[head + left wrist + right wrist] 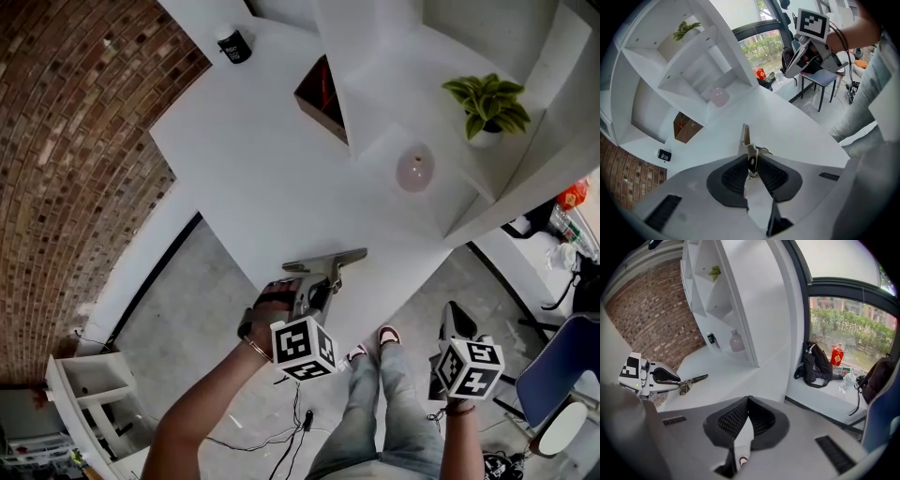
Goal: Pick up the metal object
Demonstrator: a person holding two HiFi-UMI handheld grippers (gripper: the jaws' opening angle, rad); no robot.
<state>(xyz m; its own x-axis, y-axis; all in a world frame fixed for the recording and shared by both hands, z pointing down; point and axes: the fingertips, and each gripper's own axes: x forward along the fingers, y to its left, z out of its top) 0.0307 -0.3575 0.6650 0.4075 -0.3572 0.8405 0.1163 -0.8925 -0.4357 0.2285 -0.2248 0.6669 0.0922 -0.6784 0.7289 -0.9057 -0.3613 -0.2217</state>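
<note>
Because the left gripper (319, 286) has its jaws pressed onto the metal object (328, 260) at the near edge of the worktop (262, 169), the coming move probably turns on a straight lift. The object's long axis runs roughly along that edge in the head view, and its flat bar juts past the jaw tips. The right gripper (466, 367) hangs off the worktop's near right side, well apart, so the left is plainly nearer.

The left gripper view shows the pads (733, 176) clamped on the object's thin body. The right gripper view shows its own jaws pressed together on nothing (a shoe shows below). No view shows whether the object is clear of the surface.
</note>
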